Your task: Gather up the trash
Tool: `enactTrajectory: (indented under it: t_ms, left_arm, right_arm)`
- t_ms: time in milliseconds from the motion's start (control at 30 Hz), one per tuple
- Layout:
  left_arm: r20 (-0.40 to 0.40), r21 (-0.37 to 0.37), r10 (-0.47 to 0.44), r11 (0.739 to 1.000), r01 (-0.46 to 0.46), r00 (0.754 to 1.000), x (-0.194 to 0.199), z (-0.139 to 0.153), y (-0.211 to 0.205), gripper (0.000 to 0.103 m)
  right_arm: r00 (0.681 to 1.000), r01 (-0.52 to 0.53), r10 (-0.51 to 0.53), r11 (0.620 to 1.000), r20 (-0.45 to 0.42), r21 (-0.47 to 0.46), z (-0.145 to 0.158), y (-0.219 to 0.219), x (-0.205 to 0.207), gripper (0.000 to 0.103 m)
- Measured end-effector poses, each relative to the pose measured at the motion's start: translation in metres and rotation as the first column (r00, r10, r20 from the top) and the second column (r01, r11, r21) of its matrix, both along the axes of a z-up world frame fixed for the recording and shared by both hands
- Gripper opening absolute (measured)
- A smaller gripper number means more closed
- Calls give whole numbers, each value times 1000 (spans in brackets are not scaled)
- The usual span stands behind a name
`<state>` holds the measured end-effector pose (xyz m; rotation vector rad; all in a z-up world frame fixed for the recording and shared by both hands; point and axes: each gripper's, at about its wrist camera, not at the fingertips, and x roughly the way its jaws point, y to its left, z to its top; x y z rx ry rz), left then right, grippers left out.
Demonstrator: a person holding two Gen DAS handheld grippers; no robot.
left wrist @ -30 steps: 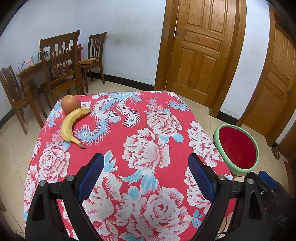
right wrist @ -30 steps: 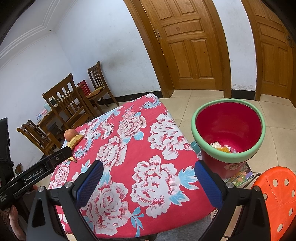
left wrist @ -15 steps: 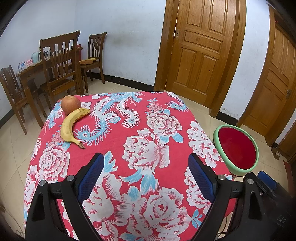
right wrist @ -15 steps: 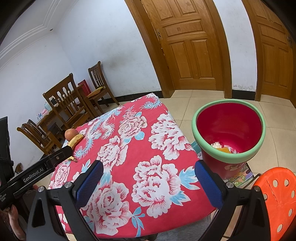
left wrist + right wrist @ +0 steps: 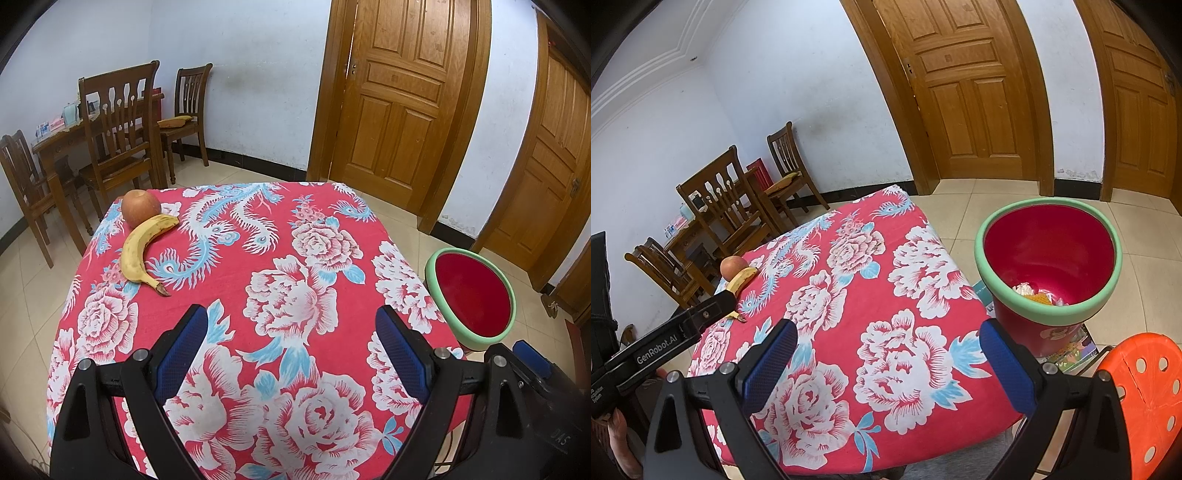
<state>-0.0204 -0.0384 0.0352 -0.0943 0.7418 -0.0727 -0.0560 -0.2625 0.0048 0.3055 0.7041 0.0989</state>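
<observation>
1. The trash bin (image 5: 1049, 258), red with a pale green rim, stands on the floor just beside the table (image 5: 849, 295); crumpled white and orange scraps (image 5: 1036, 295) lie at its bottom.
2. "GenRobot.AI" is printed on your left gripper (image 5: 291, 350).
3. The bin sits beyond your right gripper (image 5: 890, 362), off its right finger.
4. Both your grippers gape wide over the table, holding nothing.
5. A banana (image 5: 142, 251) touches an apple (image 5: 141, 207) at the table's far corner, well away from the bin.

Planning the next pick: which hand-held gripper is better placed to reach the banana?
Left. The banana lies on the left hand-held gripper side; the right hand-held gripper sits nearer the bin. Both are open.
</observation>
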Motion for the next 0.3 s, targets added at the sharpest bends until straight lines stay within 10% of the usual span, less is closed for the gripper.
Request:
enactTrajectory:
  t_ms: [300]
  left_arm:
    - [-11,-1,4,1000,-4,1000,4,-1,-2,91]
  right_arm:
    - [1000,0,0,1000,-2,-2,0,1,0,101]
